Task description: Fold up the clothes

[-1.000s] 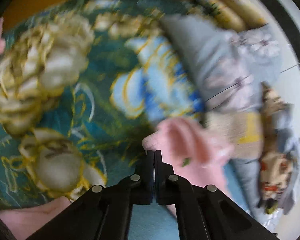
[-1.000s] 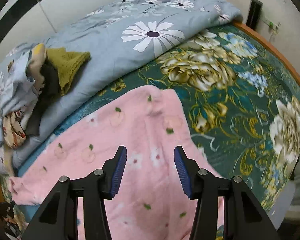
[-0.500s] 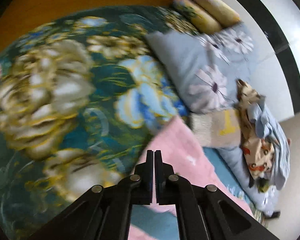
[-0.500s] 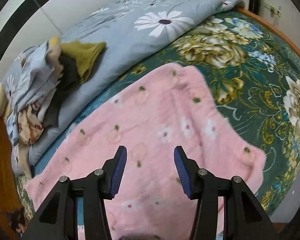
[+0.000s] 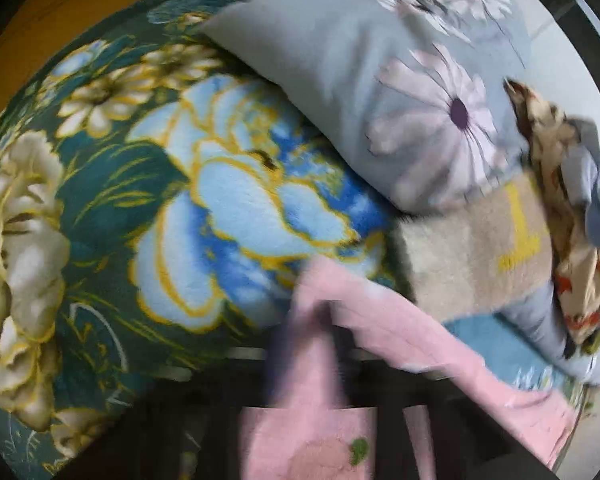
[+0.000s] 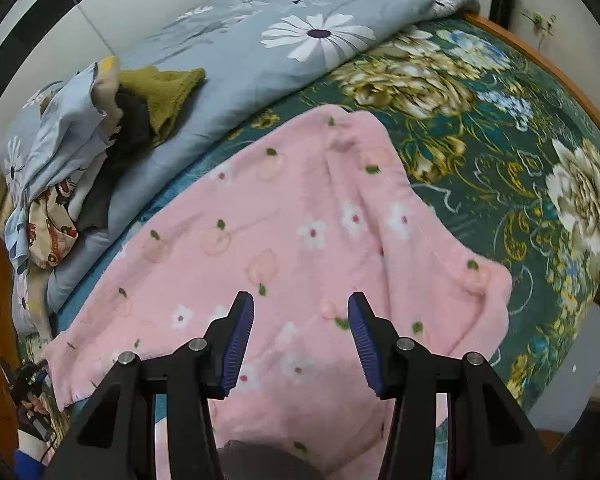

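My left gripper (image 5: 304, 364) pinches the pink garment (image 6: 300, 216), which lies spread over the bedspread (image 6: 500, 152); my right gripper (image 6: 300, 332) hangs spread above it, ready for another edge.

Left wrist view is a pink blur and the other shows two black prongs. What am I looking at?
Each picture comes from a camera on a hand-held two-finger gripper, looking along its fingers. The left gripper is blurred; its jaws have just been closing, and the pink fleece garment seems pinched between them. The right gripper hovers open over that garment, holding nothing. The garment lies on a green floral blanket, beside a grey daisy-print quilt and a heap of clothes.
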Demonstrator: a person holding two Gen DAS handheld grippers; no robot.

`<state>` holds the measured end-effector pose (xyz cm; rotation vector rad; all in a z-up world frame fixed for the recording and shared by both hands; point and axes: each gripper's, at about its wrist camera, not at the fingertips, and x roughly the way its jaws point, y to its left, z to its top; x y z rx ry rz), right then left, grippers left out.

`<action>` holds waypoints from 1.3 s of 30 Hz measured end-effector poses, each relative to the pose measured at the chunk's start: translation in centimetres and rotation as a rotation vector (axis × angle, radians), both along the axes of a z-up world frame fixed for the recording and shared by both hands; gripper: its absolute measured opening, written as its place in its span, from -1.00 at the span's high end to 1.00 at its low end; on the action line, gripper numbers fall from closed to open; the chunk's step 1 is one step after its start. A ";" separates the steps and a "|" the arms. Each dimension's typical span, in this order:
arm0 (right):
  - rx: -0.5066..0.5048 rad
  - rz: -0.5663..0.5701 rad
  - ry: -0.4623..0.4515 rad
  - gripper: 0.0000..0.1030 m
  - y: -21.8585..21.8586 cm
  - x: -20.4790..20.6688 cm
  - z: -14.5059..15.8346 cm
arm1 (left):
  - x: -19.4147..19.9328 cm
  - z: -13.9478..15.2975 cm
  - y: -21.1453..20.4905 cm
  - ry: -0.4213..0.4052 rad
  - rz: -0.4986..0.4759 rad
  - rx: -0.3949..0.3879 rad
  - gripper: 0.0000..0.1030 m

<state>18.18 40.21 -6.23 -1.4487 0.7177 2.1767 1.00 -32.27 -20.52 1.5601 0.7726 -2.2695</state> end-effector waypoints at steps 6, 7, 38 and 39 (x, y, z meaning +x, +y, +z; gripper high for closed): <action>0.018 -0.006 0.002 0.02 -0.1 0.4 0.5 | -1.1 4.3 -2.8 0.106 0.100 -0.106 0.93; 0.023 -0.006 0.002 0.02 0.0 0.4 0.7 | -2.0 4.6 -3.5 0.087 0.111 -0.148 0.99; -0.100 -0.174 0.060 0.02 1.7 8.1 -2.1 | 8.8 3.1 -2.8 0.149 0.366 0.339 0.87; -0.099 -0.181 0.065 0.02 1.8 8.6 -2.1 | 8.6 4.3 -3.2 0.172 0.351 0.308 0.87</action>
